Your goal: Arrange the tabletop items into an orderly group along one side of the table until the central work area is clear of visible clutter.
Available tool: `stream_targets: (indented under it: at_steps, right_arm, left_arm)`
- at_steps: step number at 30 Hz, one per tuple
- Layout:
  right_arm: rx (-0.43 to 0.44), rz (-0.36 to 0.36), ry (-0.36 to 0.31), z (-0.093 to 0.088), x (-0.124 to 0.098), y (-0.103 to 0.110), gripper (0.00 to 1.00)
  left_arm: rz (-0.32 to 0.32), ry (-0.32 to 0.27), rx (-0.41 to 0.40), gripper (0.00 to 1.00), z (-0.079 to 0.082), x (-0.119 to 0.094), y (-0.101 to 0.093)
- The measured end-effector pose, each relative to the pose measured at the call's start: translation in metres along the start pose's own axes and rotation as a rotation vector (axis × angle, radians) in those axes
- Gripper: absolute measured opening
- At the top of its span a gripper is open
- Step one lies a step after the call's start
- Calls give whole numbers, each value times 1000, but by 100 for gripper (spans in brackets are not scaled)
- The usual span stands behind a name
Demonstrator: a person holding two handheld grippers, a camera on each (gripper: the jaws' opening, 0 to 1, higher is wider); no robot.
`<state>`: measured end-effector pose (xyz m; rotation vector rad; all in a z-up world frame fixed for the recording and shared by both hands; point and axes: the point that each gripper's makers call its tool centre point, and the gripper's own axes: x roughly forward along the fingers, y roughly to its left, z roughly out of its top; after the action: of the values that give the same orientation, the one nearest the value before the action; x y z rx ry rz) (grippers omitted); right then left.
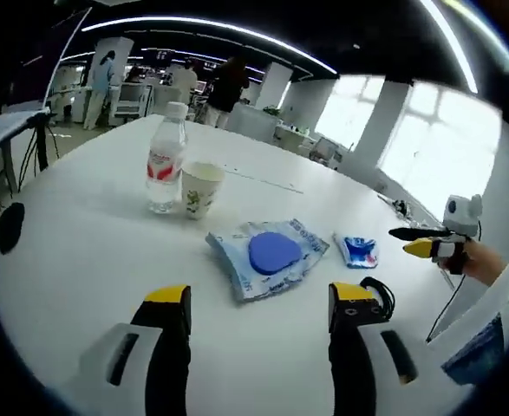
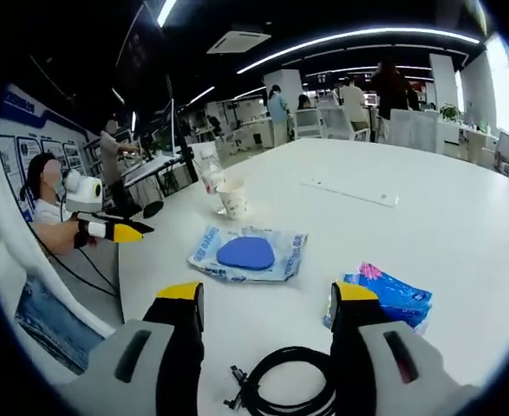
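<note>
While both grippers hover over the white desk [image 1: 81, 251], here is the layout, everything placed against the blue pouch:

Pouch: blue-and-white pouch [image 1: 267, 256] lies flat mid-desk, a blue disc on top of it; in the right gripper view it sits just ahead of the fingers [image 2: 247, 254].

Cup: paper cup [image 1: 201, 190] stands upright beyond the pouch, touching or nearly touching the bottle; seen again past the pouch [image 2: 232, 199].

Bottle: clear bottle [image 1: 165, 168] with a red label, upright, just beside the cup on its far side from the pouch [image 2: 209, 169].

Packet: small blue packet [image 1: 356, 250] lies just beside the pouch; in the right gripper view it rests by the right finger [image 2: 391, 297].

Cable: black coiled cable [image 2: 284, 390] on the desk, nearer than the pouch, between the right gripper's fingers; a loop shows behind the left gripper's finger [image 1: 380, 295].

Left gripper [image 1: 261, 303]: fingers spread wide, holding nothing, short of the pouch.

Right gripper [image 2: 268, 299]: fingers released, parted, empty, above the cable.
</note>
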<state>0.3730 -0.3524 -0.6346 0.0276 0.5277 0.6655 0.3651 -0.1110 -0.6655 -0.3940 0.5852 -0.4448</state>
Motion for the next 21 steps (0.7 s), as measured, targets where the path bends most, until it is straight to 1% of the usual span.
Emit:
stream_targets:
  at_steps: [1, 2, 5, 6, 8, 10, 12, 15, 17, 21]
  right_arm:
    - [-3, 0, -1, 3, 2, -1, 56]
    - [-9, -3, -4, 8, 6, -4, 56]
    - [-19, -9, -6, 20, 15, -9, 56]
    - [-26, -10, -9, 23, 18, -11, 56]
    - [-32, -11, -9, 30, 24, -15, 56]
    - [-23, -18, -12, 36, 30, -20, 55]
    - [-17, -22, -14, 42, 35, -24, 55]
    - [-14, -23, -5, 44, 43, -30, 53]
    - [-6, -22, 1, 44, 47, -33, 52]
    - [-1, -13, 19, 41, 58, -36, 51]
  left_arm:
    - [-6, 0, -8, 58, 0, 4, -2]
    - [-9, 3, 9, 58, 0, 10, -4]
    - [-23, 37, 44, 58, -5, 22, -11]
    - [-25, 57, 58, 58, -8, 25, -13]
    - [-23, 78, 82, 58, -12, 32, -14]
    - [-17, 91, 82, 58, -15, 37, -12]
    - [-6, 100, 62, 57, -17, 40, -10]
    - [4, 110, 41, 56, -22, 46, -9]
    - [11, 122, 44, 56, -26, 49, -8]
    - [31, 128, 43, 55, -28, 55, -6]
